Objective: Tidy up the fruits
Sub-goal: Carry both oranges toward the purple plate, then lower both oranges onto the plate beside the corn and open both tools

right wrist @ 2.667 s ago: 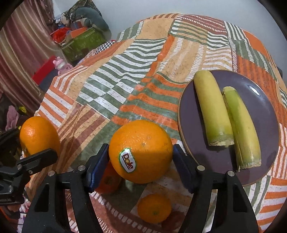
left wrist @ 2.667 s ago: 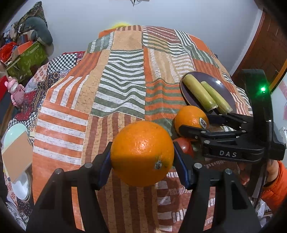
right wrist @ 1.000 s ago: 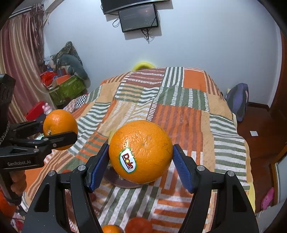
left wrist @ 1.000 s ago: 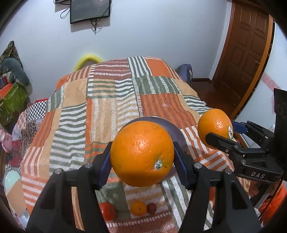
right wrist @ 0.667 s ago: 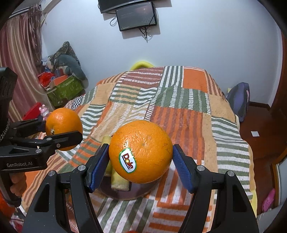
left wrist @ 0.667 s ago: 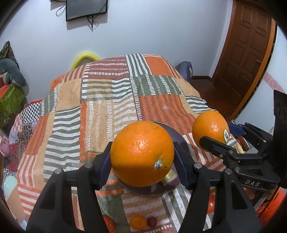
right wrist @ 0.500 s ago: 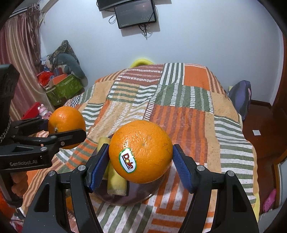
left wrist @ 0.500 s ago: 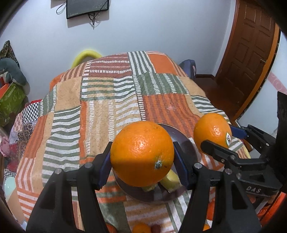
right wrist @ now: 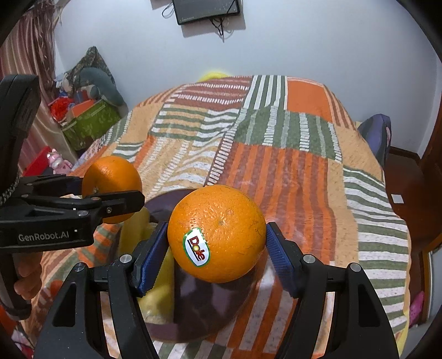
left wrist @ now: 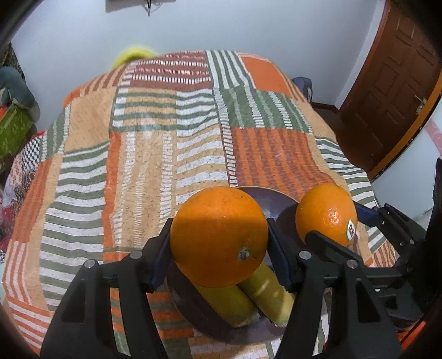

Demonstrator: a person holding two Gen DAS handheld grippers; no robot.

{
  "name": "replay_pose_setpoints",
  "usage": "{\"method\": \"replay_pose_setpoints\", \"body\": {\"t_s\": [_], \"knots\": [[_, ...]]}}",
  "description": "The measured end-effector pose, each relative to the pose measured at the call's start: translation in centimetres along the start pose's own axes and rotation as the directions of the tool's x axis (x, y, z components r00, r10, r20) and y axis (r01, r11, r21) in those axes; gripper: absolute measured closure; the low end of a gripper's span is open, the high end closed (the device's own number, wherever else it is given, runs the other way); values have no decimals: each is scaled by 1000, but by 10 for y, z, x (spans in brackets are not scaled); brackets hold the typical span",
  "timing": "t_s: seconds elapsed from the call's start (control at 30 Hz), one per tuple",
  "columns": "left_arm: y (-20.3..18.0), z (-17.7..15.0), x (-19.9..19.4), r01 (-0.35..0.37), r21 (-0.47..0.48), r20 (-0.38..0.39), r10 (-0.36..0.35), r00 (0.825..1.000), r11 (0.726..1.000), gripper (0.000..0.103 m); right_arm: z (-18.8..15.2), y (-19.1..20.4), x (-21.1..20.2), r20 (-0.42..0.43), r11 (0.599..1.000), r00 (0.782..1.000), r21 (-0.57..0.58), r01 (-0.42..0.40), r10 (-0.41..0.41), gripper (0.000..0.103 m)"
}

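My left gripper (left wrist: pixel 219 240) is shut on a plain orange (left wrist: pixel 218 234) and holds it above the near part of a dark plate (left wrist: pixel 193 306). Two yellow-green bananas (left wrist: pixel 229 301) lie on the plate under it. My right gripper (right wrist: pixel 216 243) is shut on an orange with a Dole sticker (right wrist: pixel 218 232), held above the same plate (right wrist: pixel 210 306). Each gripper shows in the other's view: the right one with its orange (left wrist: pixel 327 214) at the right, the left one with its orange (right wrist: pixel 112 187) at the left. The two oranges are apart.
The plate sits on a bed covered by an orange, green and white striped patchwork quilt (left wrist: pixel 165 143). A wooden door (left wrist: pixel 392 91) is at the right. A green box and soft toys (right wrist: pixel 88 116) stand left of the bed. A screen (right wrist: pixel 207 9) hangs on the wall.
Both grippers have come down and forward toward the plate, each still holding its orange. The plate and bananas now lie directly under the oranges; the small fruits at the bed's near edge have left view.
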State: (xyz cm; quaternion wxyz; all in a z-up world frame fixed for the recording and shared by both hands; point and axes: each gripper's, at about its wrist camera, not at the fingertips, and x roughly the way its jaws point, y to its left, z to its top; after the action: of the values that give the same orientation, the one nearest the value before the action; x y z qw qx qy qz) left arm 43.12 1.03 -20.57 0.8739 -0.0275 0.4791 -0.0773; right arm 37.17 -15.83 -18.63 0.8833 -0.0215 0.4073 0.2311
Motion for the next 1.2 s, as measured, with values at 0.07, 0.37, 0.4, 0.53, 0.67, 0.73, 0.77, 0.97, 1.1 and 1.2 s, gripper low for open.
{"method": "replay_pose_setpoints", "body": {"t_s": [0.07,0.37,0.4,0.53,0.67,0.73,0.77,0.97,1.1,1.2], "knots": [[3,2,9,-3,-16,-15,3,1000,1000,41,0,0,8,-15,1000,1000,-2,-4,4,36],[4,11,35,-3,-25,-40,2,999,1000,41,2,7,31,-52,999,998,-45,-22,19,36],[4,11,37,-2,-26,-43,1,999,1000,41,2,8,33,-55,998,998,-56,-20,17,36],[5,12,48,7,-41,-76,-10,997,999,41,2,10,40,-70,997,997,-74,-22,16,36],[11,12,53,25,-77,-81,-31,996,997,41,0,10,46,-81,996,996,-81,-27,20,36],[12,12,51,40,-91,-63,-46,997,995,41,1,11,46,-80,996,997,-87,-25,18,36],[11,12,50,48,-90,-62,-54,997,995,41,1,11,46,-79,996,997,-87,-26,20,36],[-1,11,45,16,-29,-51,-17,999,999,40,0,13,47,-85,994,996,-103,-23,14,36],[-1,9,36,12,-23,-41,-13,999,1000,40,-1,18,48,-89,992,996,-129,-4,-7,35],[0,5,25,1,-14,-25,-1,1000,1000,40,-3,18,44,-91,991,996,-137,-4,-9,35]]}}
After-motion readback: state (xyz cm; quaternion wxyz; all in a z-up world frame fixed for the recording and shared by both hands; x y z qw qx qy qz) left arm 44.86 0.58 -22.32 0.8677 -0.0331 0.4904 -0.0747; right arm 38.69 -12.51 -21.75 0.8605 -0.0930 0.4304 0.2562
